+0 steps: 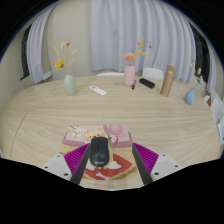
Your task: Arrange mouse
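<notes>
Gripper view over the pale wooden desk (40,125). Reading from the left: near the desk's far left edge stands a light blue vase holding dried stems (70,84); right of it lies a small white flat device (97,90). At the far middle edge stands a pink bottle-shaped vase with flowers (130,74), then a dark oblong object (147,83), a tan cylindrical tumbler (168,80), and, toward the far right corner, a second pale blue vase (191,95).

At the near edge, a pink and white patterned mouse mat (108,150) lies flat, and on it rests the black rounded computer mouse (99,153), your task object. You hold the gripper (106,172) released, with its jaws spread wide; the left magenta pad (76,158) stands just beside the mouse, the right pad well clear of it. The mouse sits between them on its own support; neither pad visibly presses it.

Expect the mouse to be light, rigid, and smooth-shelled, so apt to slip under a glancing pinch. You would do best to take it across its flanks at mid-body, where the sides run most nearly parallel, and to close squarely so it does not squirt forward.
</notes>
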`<act>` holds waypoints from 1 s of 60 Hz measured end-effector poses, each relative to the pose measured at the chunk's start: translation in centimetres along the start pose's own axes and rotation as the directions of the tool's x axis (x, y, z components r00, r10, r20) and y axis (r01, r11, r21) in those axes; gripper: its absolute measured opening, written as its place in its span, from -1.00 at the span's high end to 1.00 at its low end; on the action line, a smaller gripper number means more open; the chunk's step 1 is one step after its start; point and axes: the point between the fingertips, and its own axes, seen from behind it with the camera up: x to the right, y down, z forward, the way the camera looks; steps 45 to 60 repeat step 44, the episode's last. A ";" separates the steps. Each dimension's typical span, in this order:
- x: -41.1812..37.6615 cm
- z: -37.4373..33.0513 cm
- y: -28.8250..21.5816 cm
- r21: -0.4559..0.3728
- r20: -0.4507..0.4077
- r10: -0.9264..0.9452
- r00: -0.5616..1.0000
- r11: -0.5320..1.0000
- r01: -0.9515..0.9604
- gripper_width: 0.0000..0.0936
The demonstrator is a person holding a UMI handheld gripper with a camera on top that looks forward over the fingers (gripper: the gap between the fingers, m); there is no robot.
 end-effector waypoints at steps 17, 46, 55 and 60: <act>8.6 -9.5 3.1 -0.011 -0.061 0.008 0.998 1.000 -0.009 -0.83; 18.3 -12.0 8.8 -0.086 -0.088 0.003 0.996 0.996 -0.011 -0.83; 18.3 -12.0 8.8 -0.086 -0.088 0.003 0.996 0.996 -0.011 -0.83; 18.3 -12.0 8.8 -0.086 -0.088 0.003 0.996 0.996 -0.011 -0.83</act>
